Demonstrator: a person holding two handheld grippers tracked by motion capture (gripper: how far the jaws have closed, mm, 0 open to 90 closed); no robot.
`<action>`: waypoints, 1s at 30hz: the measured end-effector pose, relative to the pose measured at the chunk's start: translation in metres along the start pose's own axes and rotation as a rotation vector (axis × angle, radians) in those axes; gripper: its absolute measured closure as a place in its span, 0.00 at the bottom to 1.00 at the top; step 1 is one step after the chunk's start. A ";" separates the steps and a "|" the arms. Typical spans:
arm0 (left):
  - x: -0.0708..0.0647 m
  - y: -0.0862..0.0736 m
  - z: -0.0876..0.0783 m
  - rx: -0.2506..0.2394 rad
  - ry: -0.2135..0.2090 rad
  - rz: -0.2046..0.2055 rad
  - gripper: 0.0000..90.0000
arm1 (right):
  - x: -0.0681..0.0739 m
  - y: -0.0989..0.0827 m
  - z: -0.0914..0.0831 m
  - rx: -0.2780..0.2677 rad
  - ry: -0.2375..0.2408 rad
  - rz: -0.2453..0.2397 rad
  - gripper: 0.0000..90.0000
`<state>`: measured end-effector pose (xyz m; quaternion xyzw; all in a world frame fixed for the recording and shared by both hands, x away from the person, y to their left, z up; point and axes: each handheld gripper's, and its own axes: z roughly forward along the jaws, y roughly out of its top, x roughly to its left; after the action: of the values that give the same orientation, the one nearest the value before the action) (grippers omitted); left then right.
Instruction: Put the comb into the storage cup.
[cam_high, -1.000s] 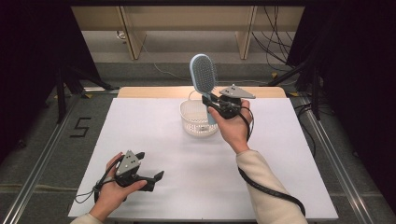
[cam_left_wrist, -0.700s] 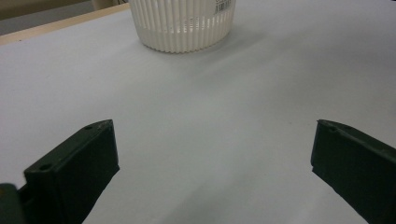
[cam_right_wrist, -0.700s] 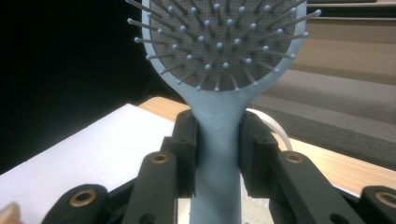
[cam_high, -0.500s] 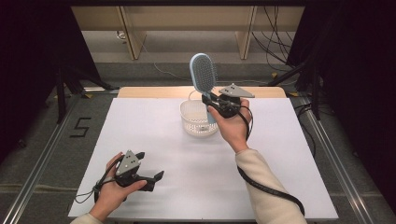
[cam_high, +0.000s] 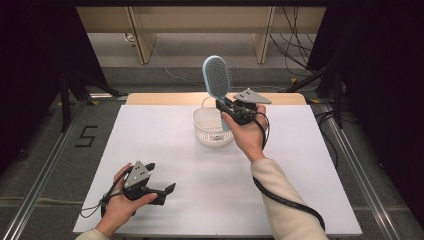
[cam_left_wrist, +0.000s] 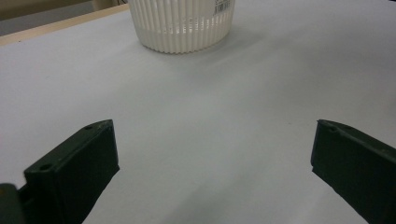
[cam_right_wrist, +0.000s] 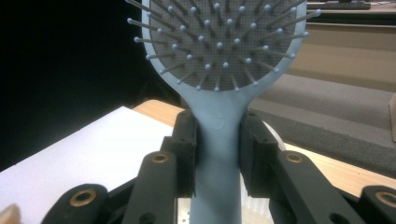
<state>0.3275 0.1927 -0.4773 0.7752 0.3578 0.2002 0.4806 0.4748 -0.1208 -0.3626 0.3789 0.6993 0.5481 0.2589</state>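
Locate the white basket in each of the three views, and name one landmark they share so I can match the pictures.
High view: the white basket stands on the table's far half, just left of the right gripper.
Left gripper view: top centre, beyond the open jaws.
Right gripper view: a sliver of its ribbed wall low down, beside the hairbrush handle.
Shared landmark: the white table cover.

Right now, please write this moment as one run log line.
right gripper: shut on hairbrush, upright over basket | left gripper: open, low over table

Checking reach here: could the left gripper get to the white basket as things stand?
Probably yes: the left gripper is open, with bare table between it and the white basket; the right gripper holds the hairbrush above it.
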 end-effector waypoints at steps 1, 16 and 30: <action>0.000 0.000 0.000 0.000 0.000 0.000 0.00 | 0.000 0.000 0.000 0.000 0.000 -0.001 0.78; 0.000 0.000 0.000 0.000 0.001 0.000 0.00 | -0.001 0.000 0.005 -0.005 -0.005 -0.020 0.78; 0.000 0.000 0.000 -0.001 0.000 -0.002 0.00 | -0.003 0.001 0.009 -0.009 -0.005 -0.022 0.78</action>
<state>0.3276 0.1924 -0.4774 0.7748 0.3583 0.1998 0.4811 0.4837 -0.1176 -0.3637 0.3715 0.7002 0.5475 0.2683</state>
